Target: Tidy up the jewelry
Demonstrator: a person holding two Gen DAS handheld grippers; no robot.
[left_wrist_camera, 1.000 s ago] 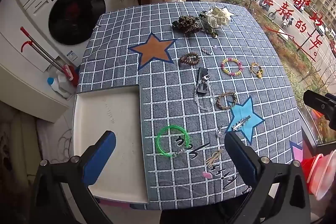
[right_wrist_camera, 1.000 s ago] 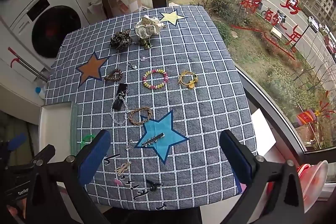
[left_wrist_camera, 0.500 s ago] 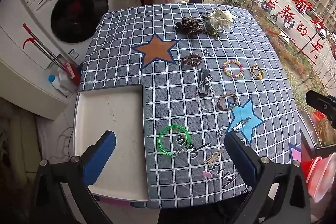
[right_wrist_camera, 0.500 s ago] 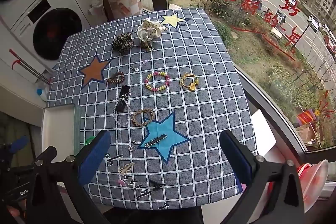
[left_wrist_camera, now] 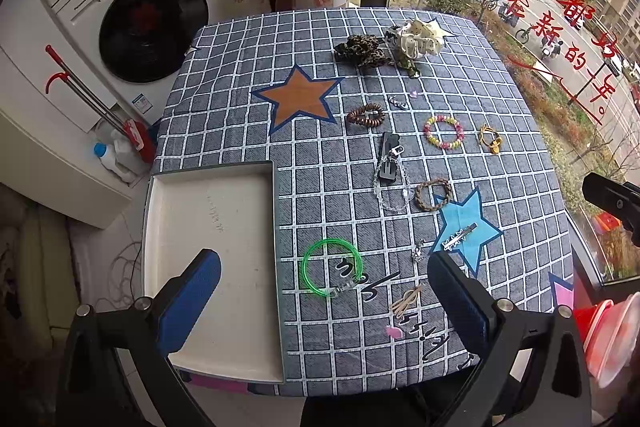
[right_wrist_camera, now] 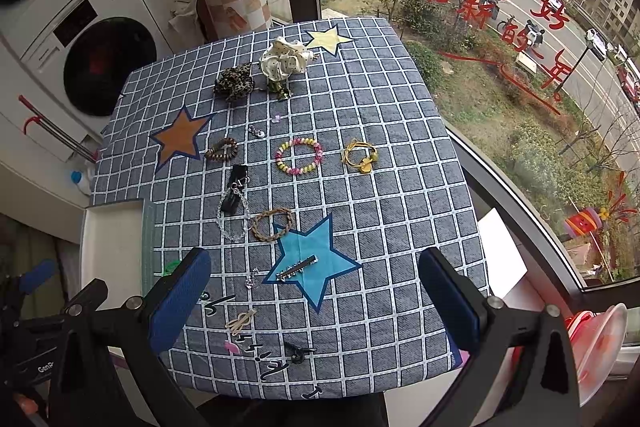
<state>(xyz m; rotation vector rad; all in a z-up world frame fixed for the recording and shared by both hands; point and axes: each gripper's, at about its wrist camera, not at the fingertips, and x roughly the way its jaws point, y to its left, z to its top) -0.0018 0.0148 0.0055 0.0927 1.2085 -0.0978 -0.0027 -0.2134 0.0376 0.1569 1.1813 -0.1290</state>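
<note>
Thin, shiny little bits all over a soft checked tablecloth (left_wrist_camera: 224,131), so that's where I'd expect trouble. The green bangle (left_wrist_camera: 331,270) lies flat with a small clip touching its near edge, so a careless pinch could catch the cloth and drag the whole spread, or take both at once. The clear bead chain (left_wrist_camera: 390,187) is draped over a black hair clip (left_wrist_camera: 389,159), so lifting one probably tugs the other. The metal clip (right_wrist_camera: 297,267) on the blue star looks slippery and might skate away.

Both grippers hang above the near edge of the table with jaws spread wide, holding nothing. Left gripper (left_wrist_camera: 324,307): the bangle sits between the fingers but further out and well below. The white tray (left_wrist_camera: 208,227) is just left of it, partly under the left finger. Right gripper (right_wrist_camera: 316,301): the metal clip lies just ahead, between the fingers. Nothing is in the tray yet, so I'd say the sorting hasn't started.
</note>
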